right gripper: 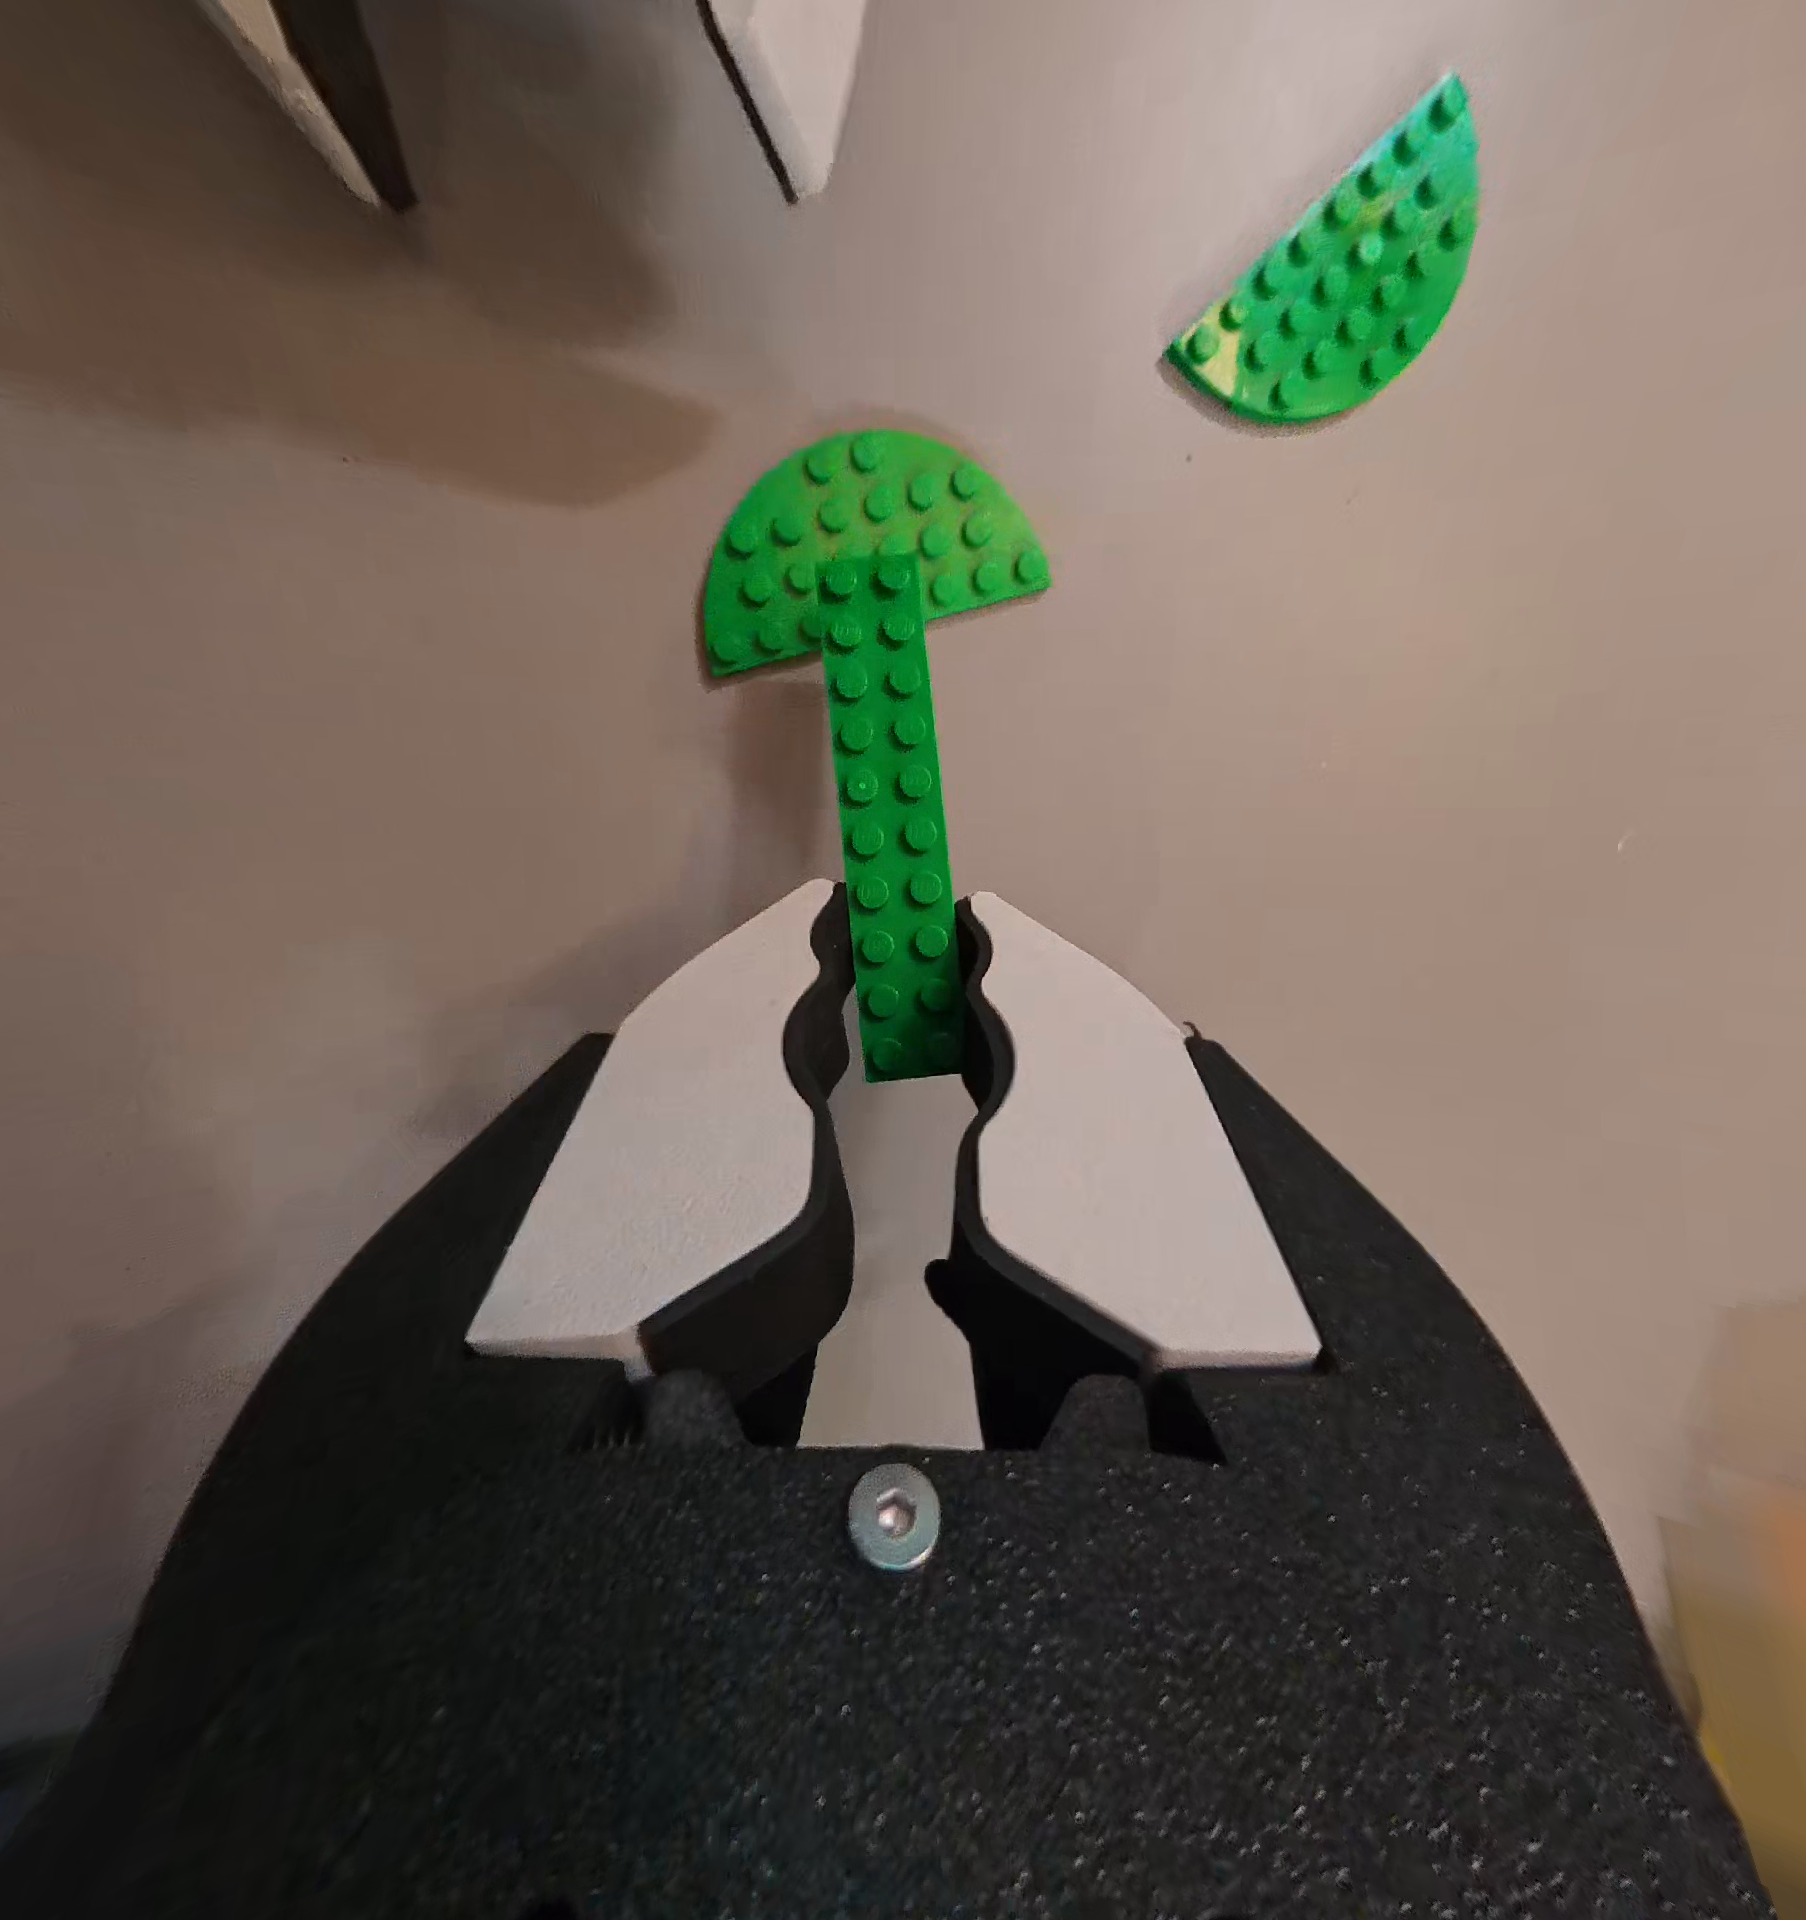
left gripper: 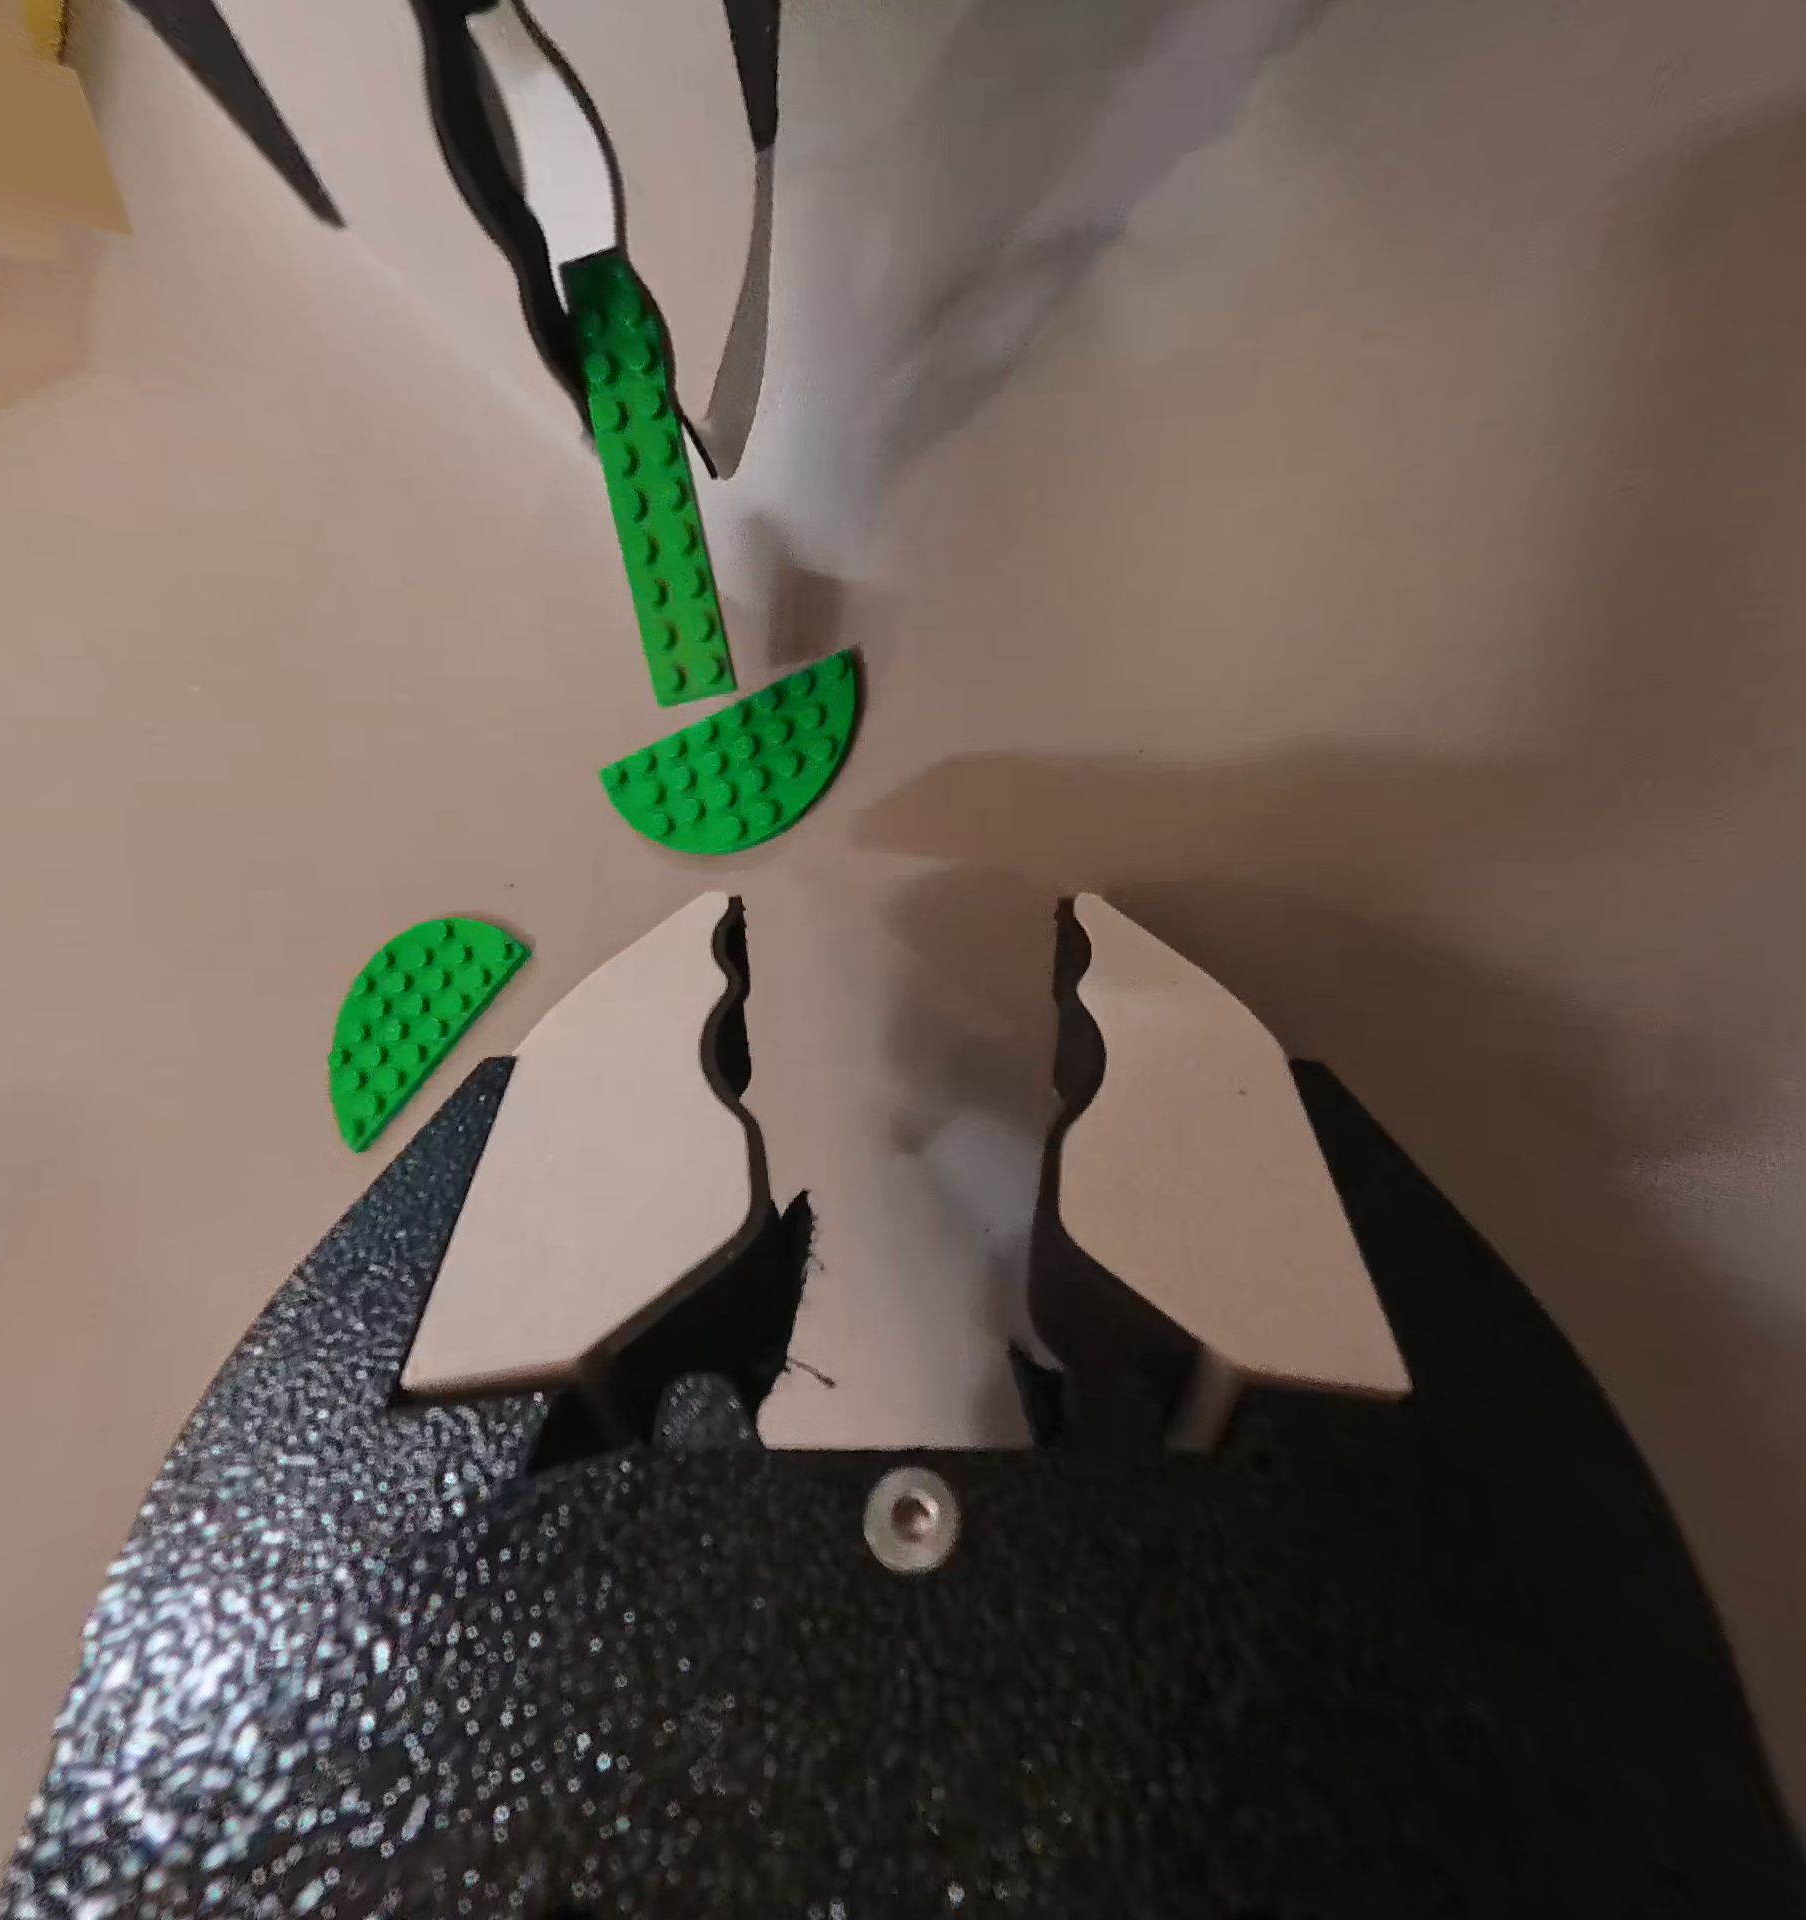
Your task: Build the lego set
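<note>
Right gripper clamps one end of the long green studded plastic plate; its far end overlaps a green half-round plastic plate ahead. Left gripper gapes empty beside another green half-round plate.

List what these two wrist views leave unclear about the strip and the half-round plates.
- Long green strip: right wrist view shows its far end overlapping the near half-round plate, the left wrist view suggests a gap; contact unclear.
- Its gripped end: covered by the right gripper.
- Yellow object: cut off, blurred.
</note>
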### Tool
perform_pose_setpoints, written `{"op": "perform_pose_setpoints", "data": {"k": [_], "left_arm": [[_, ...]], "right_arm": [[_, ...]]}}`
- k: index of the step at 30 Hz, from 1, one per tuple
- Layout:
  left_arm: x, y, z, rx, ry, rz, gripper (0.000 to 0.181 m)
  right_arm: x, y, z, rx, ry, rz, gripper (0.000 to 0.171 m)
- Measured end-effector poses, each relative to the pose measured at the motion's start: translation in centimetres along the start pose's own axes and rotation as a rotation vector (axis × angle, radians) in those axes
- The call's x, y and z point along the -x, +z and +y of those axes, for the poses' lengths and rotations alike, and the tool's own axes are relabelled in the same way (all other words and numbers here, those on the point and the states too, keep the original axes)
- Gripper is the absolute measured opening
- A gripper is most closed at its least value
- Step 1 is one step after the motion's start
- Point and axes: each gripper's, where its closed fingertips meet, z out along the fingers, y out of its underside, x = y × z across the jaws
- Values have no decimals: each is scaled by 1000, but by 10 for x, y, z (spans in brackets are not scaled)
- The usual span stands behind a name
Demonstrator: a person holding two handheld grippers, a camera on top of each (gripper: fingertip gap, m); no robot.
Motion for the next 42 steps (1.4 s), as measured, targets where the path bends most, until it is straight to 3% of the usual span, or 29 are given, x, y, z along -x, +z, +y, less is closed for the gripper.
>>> {"op": "perform_pose_setpoints", "data": {"k": [1, 11, 29, 34, 42], "left_arm": [[2, 0, 1, 3, 8, 15, 57], [20, 9, -20, -107, -57, 83, 71], [6, 25, -19, -90, -109, 197, 60], [5, 30, -17, -63, -110, 194, 65], [3, 32, -20, -69, -105, 200, 66]], "right_arm": [[-2, 2, -2, 10, -21, -8, 17], [-10, 15, -21, 8, -117, -77, 17], [-2, 22, -17, 50, -117, -109, 17], [-1, 16, -9, 97, -88, -110, 37], [2, 12, -21, -13, -113, -69, 39]]}}
